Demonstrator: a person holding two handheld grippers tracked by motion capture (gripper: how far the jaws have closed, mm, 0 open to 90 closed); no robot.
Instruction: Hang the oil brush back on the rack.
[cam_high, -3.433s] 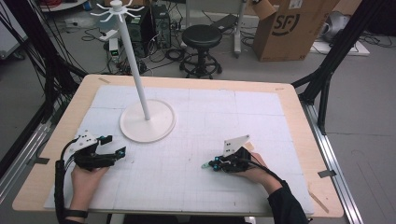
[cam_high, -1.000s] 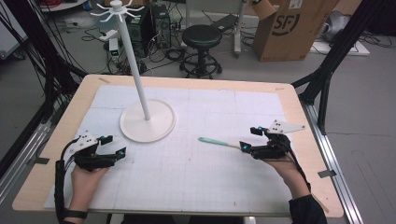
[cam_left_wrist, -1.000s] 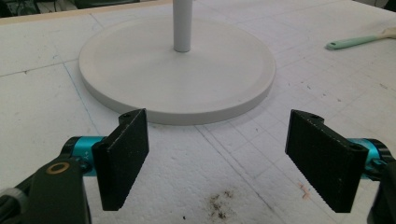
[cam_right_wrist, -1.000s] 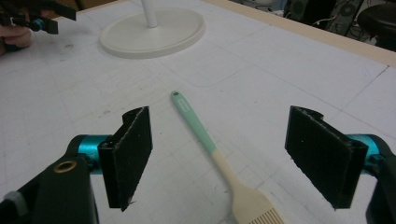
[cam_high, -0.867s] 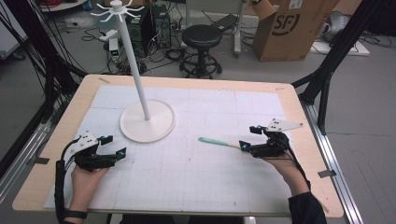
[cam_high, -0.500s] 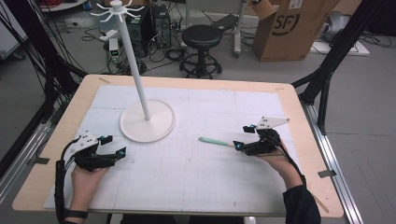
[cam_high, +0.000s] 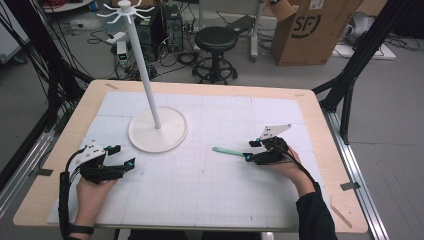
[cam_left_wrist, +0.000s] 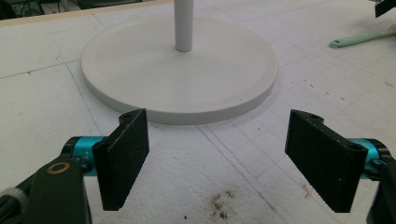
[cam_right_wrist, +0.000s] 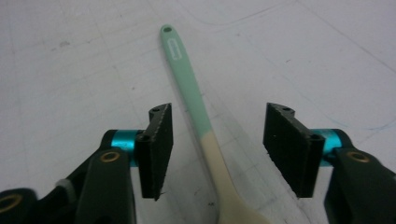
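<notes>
Right of the white stand (cam_high: 157, 131): a mint-handled spatula (cam_high: 227, 151) on the bench (cam_high: 320, 130).
It lies between the right tongs' (cam_right_wrist: 215, 149) spread jaws, untouched; left tongs (cam_left_wrist: 217, 151) also released.

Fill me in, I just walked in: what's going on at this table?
A person holds a gripper in each hand. The right gripper sits open around a mint-and-cream utensil lying flat on the table, jaws either side, not closed. The left gripper rests open near the white stand.
</notes>
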